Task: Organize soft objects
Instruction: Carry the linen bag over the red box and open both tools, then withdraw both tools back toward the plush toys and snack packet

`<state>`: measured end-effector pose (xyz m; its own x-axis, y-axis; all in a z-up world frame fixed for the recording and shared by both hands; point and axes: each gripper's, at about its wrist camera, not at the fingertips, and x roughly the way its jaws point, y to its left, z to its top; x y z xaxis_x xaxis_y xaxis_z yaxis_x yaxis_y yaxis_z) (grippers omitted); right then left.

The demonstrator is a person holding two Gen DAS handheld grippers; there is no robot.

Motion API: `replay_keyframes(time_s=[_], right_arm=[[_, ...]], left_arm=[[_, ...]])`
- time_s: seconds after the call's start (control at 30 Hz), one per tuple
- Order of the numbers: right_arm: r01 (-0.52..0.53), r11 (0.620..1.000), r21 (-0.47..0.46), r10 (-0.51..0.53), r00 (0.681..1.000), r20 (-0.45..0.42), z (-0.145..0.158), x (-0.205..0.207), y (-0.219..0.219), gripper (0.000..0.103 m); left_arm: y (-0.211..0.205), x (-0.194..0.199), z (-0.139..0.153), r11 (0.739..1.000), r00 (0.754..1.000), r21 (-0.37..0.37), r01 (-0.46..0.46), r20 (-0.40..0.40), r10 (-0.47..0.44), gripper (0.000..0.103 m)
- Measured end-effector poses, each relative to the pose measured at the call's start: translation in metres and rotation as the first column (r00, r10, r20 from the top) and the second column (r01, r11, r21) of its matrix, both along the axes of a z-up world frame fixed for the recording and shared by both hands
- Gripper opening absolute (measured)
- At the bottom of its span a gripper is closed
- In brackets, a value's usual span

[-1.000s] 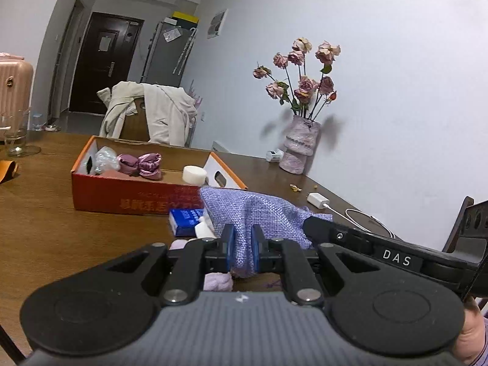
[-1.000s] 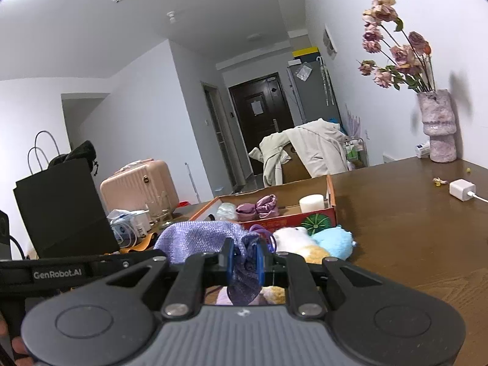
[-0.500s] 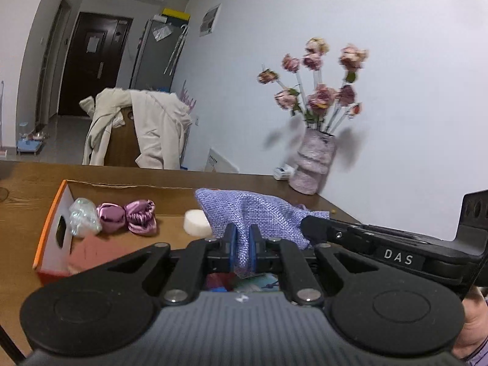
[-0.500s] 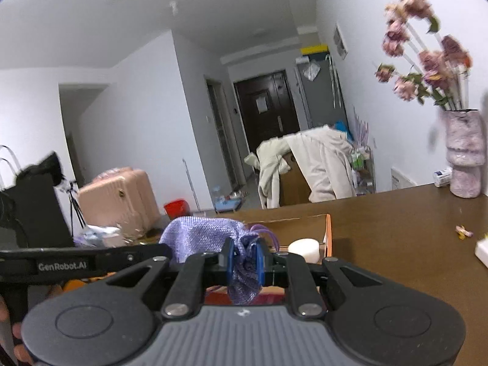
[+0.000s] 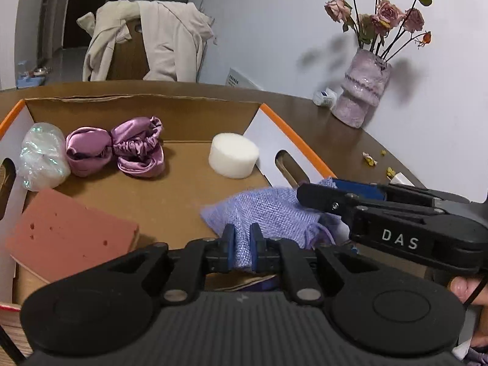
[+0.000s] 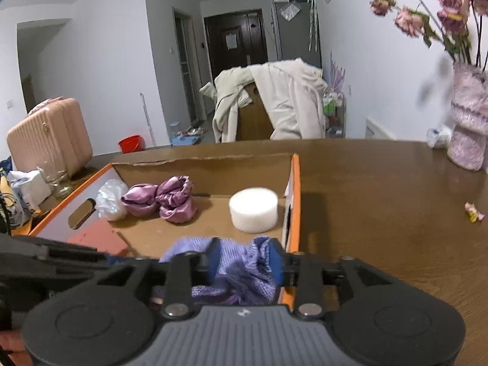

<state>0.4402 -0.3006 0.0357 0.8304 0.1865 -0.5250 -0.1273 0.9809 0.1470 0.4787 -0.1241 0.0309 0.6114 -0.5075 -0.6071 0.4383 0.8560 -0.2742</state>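
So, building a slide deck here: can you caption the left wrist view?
Left gripper pinches a purple woven pouch over a cardboard box of soft items.

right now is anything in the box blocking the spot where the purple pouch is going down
Nothing visible does. The purple woven pouch hangs over bare cardboard in the box; the white foam disc, pink sponge and satin scrunchies lie apart from it.

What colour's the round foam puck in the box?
White. The foam puck shows best in the left wrist view, lying on the floor of the cardboard box.
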Motion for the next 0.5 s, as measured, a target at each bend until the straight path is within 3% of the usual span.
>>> replay_keyframes(time_s=[0.27, 0.5], right_arm=[[0.004, 0.999, 0.032, -0.007, 0.996, 0.091, 0.032, -0.030, -0.015, 0.043], [-0.002, 0.999, 0.040, -0.006, 0.980, 0.201, 0.076, -0.099, -0.027, 0.050]], left_arm=[[-0.001, -0.029, 0.031, 0.999, 0.998, 0.045, -0.011, 0.058, 0.008, 0.019], [0.013, -0.108, 0.081, 0.996, 0.973, 0.078, -0.054, 0.226, 0.035, 0.043]])
